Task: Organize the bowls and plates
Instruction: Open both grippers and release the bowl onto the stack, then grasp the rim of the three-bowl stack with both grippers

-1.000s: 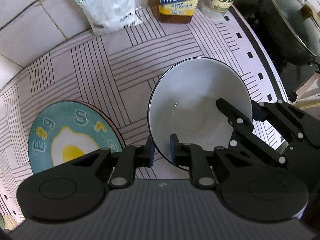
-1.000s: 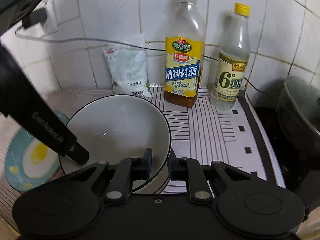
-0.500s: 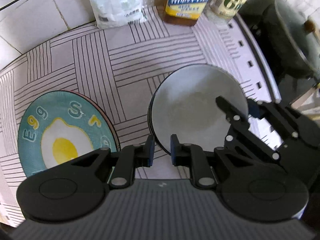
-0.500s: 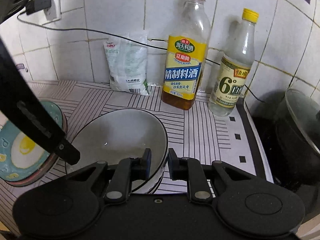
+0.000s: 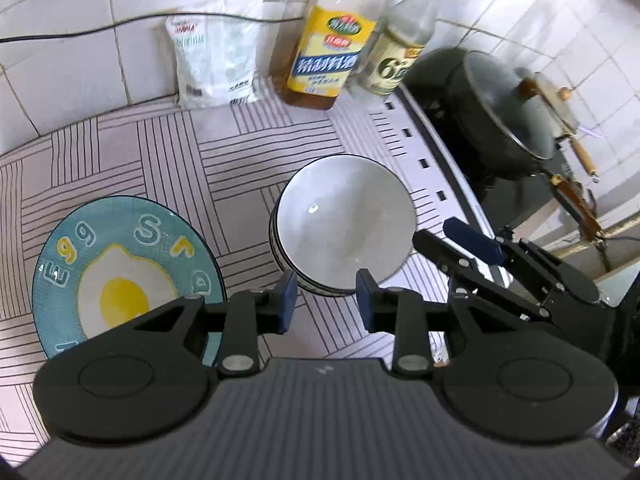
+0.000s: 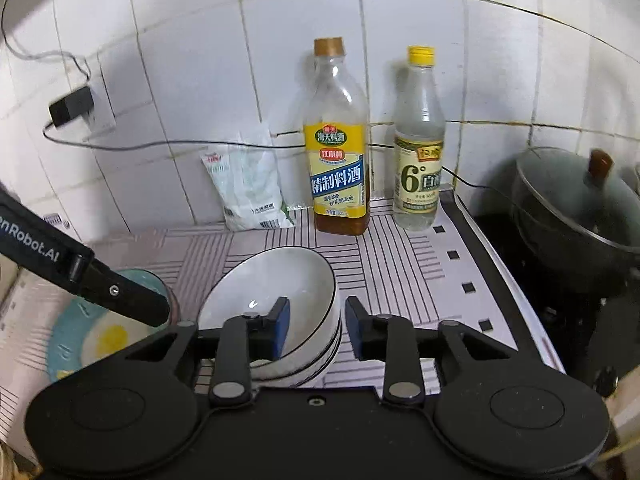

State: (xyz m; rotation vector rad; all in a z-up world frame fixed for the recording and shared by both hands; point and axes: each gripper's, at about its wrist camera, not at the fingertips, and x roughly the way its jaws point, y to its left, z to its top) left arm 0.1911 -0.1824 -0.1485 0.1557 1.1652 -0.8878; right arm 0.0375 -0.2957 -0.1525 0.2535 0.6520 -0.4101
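Observation:
A white bowl with a dark rim [image 5: 344, 220] sits on top of a stack of like bowls [image 6: 304, 364] on the striped mat. To its left lies a teal plate with a fried-egg picture [image 5: 124, 276]. My left gripper [image 5: 326, 300] hovers above the stack's near rim, jaws opening, pads clear of the bowl. My right gripper [image 6: 316, 320] is at the stack's right side, jaws opening too; the top bowl's rim lies between its fingers without being pressed. Each gripper shows in the other's view: the right gripper [image 5: 448, 236], the left gripper [image 6: 120, 296].
Against the tiled wall stand a yellow-labelled bottle [image 6: 338, 168], a clear bottle with a yellow cap [image 6: 418, 160] and a white bag [image 6: 248, 188]. A dark lidded pot [image 6: 576, 208] sits on the stove at the right. A cable runs along the wall.
Both grippers were shut on the top bowl's rim; now their jaws have parted and both have pulled up and back. The bowl stays on the stack.

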